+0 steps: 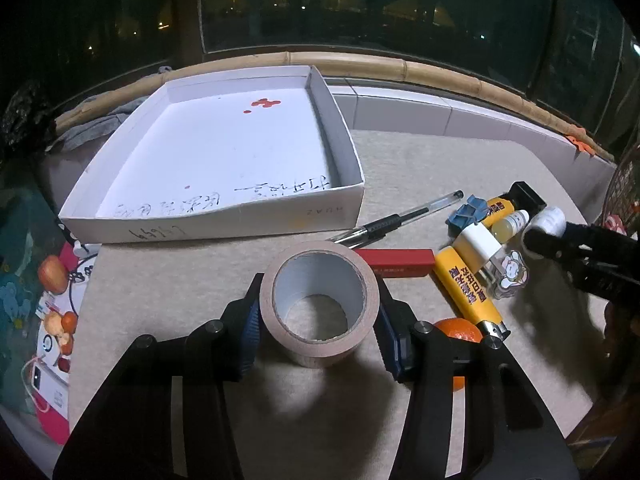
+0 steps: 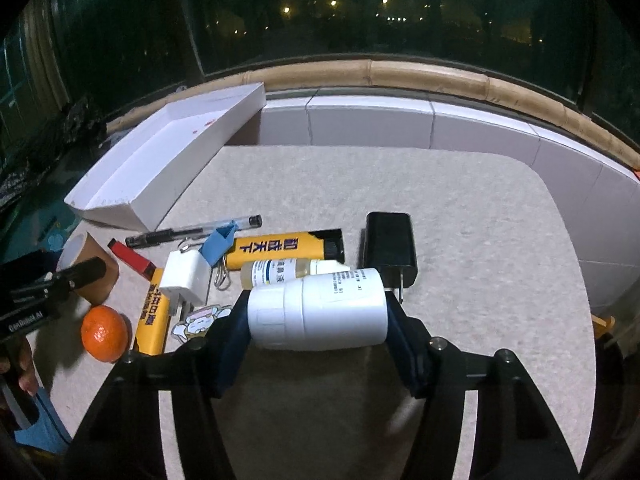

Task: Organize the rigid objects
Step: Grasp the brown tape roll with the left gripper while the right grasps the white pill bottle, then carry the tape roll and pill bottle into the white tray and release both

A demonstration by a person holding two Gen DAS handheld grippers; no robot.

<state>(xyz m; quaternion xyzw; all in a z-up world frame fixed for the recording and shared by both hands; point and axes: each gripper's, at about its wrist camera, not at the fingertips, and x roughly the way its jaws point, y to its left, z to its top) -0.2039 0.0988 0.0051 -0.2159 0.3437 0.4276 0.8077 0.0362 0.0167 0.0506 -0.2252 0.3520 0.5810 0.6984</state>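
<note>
Left tool [image 1: 319, 320]: clamped across tape roll [image 1: 319, 304], upright on worktop [image 1: 440, 160], for transfer. Right tool [image 2: 318, 316]: clamped endwise on white bottle [image 2: 318, 314]. White tray [image 1: 224, 148]: probable destination.

Materials and finishes

Matt brown paper tape roll [image 1: 319, 305] with smooth pale core; white cardboard tray [image 1: 224, 222], matt, ink-marked. Smooth white plastic bottle [image 2: 318, 314], slightly glossy. Coarse, matt beige mat [image 2: 400, 200]. Glossy yellow lighter [image 1: 466, 292]; clear plastic pen [image 1: 400, 218].
</note>
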